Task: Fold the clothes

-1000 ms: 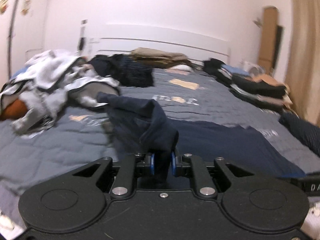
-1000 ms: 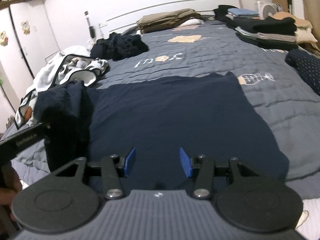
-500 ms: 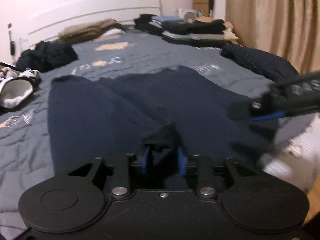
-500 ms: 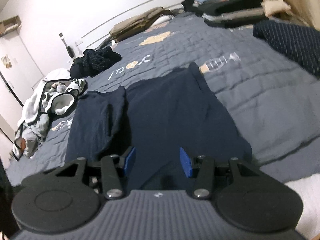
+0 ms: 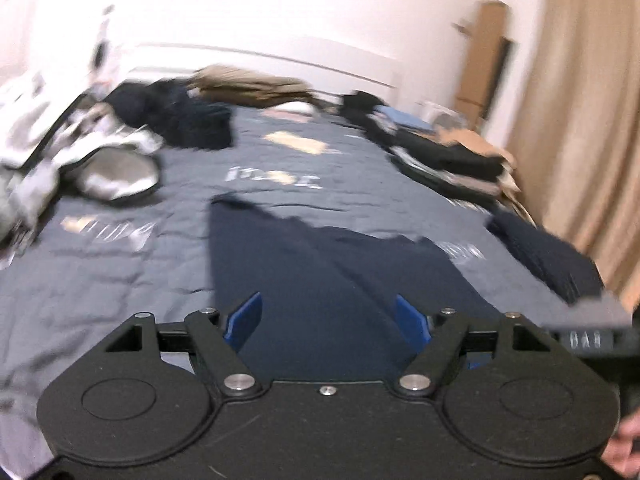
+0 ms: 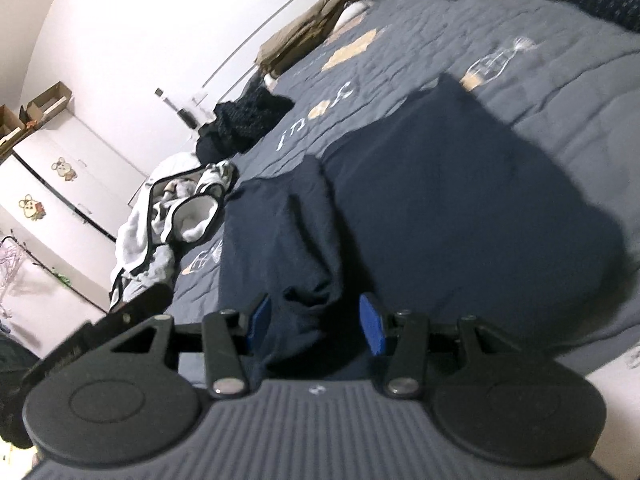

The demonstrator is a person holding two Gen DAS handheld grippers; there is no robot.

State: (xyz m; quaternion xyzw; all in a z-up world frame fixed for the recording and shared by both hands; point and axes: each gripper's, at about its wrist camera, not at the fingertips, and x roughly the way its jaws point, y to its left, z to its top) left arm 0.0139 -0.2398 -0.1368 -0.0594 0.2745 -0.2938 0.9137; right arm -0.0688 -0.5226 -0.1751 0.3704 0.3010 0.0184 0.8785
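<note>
Soft navy shirt [image 5: 320, 280] lies flat, creased, on quilted bedspread [image 5: 120, 272].

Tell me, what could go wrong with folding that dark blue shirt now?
The flap folded over the shirt looks lumpy and crooked near the right claw, so a further fold might trap wrinkles. The left claw, whose jaws have just been opening, holds nothing, so that flap could slide back. The right claw is open just over bunched cloth and might snag it.
</note>
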